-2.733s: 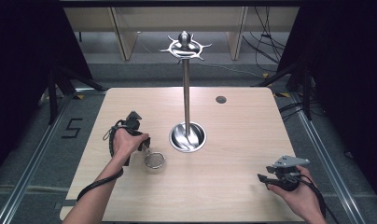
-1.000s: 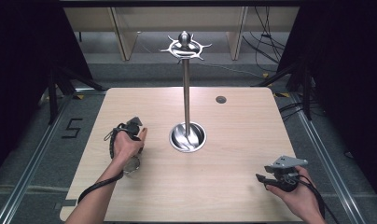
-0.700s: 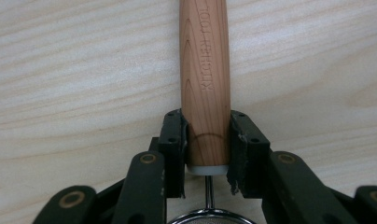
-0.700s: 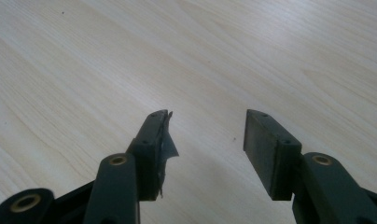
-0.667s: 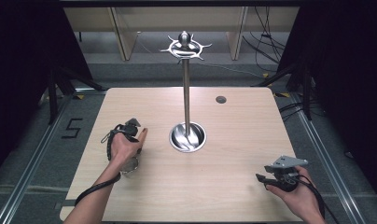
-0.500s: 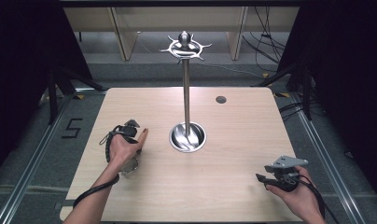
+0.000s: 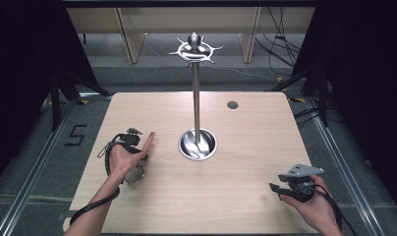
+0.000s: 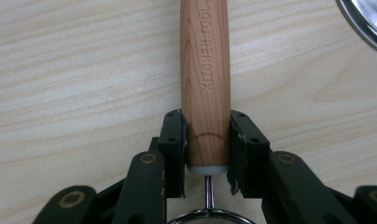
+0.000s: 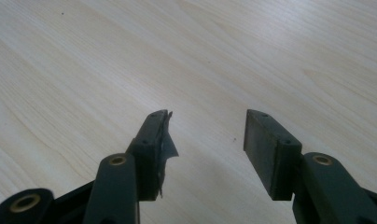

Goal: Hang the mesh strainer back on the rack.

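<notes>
My left hand-held gripper (image 8: 206, 144) is clamped on the round, light-brown wooden handle (image 8: 205, 70) of a small metal strainer, its pads pressing both sides near the handle's pale end cap. Lettering is stamped along the grain, and a thin wire stem runs from the cap to a chrome rim at the bottom edge. The handle hangs just over the pale wooden table (image 7: 245, 123), near the steel stand's round base (image 7: 197, 144). My right hand-held gripper (image 9: 207, 135) rests open, nothing between its jaws.
</notes>
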`<state>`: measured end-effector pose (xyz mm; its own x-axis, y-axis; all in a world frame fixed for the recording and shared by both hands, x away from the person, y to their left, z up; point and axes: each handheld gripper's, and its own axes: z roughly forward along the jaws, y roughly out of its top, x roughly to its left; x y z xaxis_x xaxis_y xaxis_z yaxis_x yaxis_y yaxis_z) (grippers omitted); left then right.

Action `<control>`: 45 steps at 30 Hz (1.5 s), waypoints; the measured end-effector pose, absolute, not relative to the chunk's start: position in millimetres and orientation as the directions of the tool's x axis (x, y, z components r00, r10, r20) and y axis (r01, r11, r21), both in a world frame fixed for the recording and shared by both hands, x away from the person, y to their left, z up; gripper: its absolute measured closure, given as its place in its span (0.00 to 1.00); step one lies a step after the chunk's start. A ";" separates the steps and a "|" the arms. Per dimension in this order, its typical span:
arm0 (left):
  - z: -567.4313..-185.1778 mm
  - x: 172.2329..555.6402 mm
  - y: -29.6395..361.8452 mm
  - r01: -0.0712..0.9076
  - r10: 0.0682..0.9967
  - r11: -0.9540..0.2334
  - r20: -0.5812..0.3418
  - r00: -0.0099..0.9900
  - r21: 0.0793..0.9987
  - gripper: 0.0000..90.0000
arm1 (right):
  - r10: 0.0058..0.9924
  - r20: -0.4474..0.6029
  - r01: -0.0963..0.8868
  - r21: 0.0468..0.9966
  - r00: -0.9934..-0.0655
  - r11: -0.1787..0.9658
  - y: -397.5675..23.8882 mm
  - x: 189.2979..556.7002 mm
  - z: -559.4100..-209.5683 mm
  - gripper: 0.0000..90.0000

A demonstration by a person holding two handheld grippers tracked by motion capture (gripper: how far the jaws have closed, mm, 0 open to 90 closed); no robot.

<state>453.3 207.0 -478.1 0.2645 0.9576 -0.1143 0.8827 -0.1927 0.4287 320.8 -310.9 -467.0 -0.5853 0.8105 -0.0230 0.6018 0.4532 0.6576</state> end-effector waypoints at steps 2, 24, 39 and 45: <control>-477.7 452.7 206.6 0.883 0.959 -0.178 -0.124 0.255 0.434 0.76 | 0.811 -0.022 0.601 0.659 -0.585 0.451 -310.8 320.8 -467.1 0.57; -445.1 414.7 198.9 0.657 0.888 -0.142 -0.199 0.416 0.741 0.76 | 0.816 -0.009 0.598 0.675 -0.578 0.431 -308.3 320.0 -467.5 0.56; -423.7 381.5 170.8 0.466 0.849 -0.134 -0.141 0.509 0.874 0.76 | 0.806 0.005 0.564 0.717 -0.592 0.410 -307.0 321.1 -465.3 0.56; -412.3 371.1 153.5 0.402 0.828 -0.122 -0.130 0.545 0.908 0.76 | 0.790 0.080 0.543 0.768 -0.608 0.340 -300.3 319.8 -456.5 0.56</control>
<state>371.1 153.5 -412.3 0.5451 0.8282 -0.1303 0.4020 -0.1217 0.9075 319.8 -300.3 -456.5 -0.6083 0.7896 0.0805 0.5432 0.3402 0.7676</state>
